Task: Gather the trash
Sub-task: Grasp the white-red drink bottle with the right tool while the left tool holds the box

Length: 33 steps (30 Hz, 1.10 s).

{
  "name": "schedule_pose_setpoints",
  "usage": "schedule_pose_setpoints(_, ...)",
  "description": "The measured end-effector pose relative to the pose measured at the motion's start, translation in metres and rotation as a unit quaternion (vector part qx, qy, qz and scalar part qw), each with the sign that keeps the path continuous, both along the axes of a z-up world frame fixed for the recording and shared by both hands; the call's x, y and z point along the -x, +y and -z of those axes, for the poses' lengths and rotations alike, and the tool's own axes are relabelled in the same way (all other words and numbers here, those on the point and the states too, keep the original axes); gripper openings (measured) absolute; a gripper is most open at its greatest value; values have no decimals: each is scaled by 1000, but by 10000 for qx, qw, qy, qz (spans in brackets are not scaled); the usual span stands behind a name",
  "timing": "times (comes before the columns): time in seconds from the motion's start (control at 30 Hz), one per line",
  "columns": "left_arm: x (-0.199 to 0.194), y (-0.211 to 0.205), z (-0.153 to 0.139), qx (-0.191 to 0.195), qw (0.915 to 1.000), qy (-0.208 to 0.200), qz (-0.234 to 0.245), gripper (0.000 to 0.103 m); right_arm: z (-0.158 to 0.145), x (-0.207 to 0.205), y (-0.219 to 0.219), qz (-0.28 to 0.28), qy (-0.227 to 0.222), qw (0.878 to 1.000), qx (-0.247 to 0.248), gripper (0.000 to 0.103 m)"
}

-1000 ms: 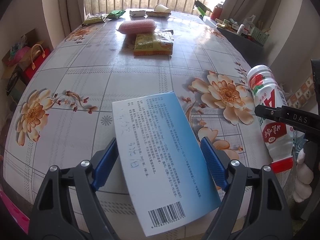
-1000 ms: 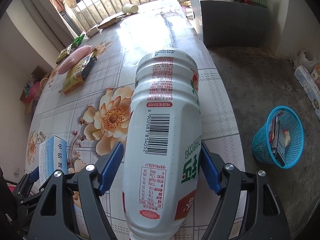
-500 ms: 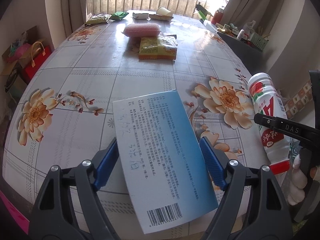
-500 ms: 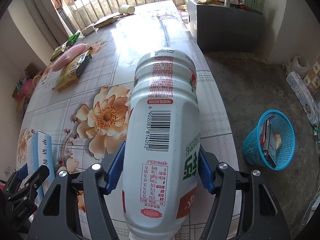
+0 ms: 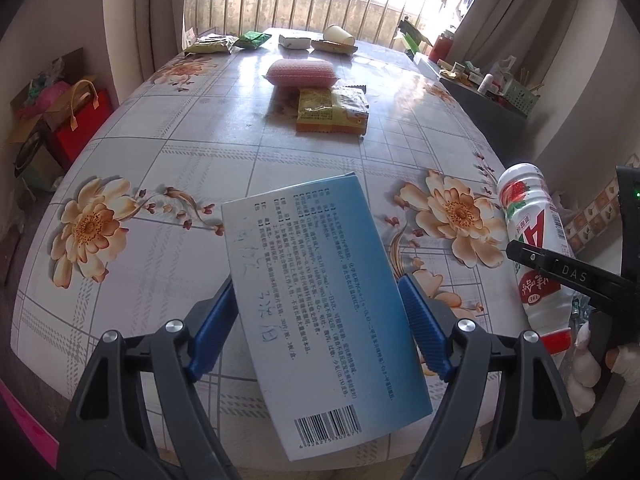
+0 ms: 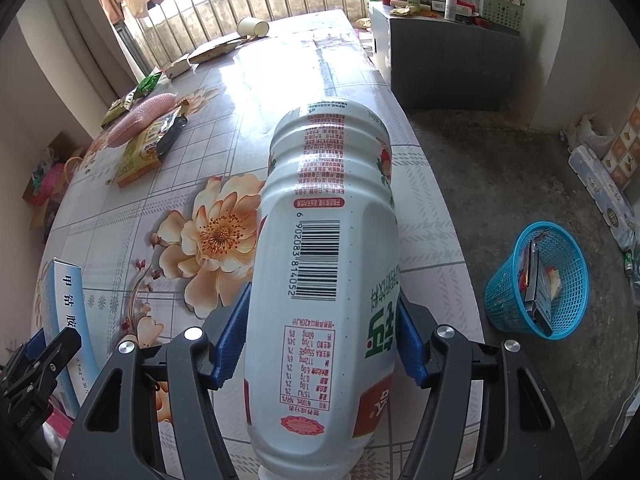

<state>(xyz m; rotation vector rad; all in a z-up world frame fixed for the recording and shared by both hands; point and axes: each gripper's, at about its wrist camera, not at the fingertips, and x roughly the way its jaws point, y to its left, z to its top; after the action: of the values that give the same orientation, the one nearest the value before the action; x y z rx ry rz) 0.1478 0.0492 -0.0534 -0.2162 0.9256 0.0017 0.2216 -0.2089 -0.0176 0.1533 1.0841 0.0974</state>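
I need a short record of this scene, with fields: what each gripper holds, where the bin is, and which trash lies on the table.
left gripper: shut on blue box
right gripper: shut on white bottle
bin: blue basket on the floor beside the table, some trash inside
trash on table: yellow packet, pink pack, green wrappers, paper cup

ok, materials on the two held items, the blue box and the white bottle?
Blue box: looks like thin printed cardboard, slightly glossy; flat panels, crisp folded edges, barcode.
White bottle: apparently opaque moulded plastic, semi-gloss; ribbed rings near its far end, printed label wrap, red cap seen from the left wrist view. Whether it is full or empty cannot be told.
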Motion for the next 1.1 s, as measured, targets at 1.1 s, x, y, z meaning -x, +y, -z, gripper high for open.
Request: schedule_pose_setpoints(1.1, 17, 29, -15, 306, 9990, -219, -229, 75, -14, 13, -6, 225, -99, 9997, -85, 63)
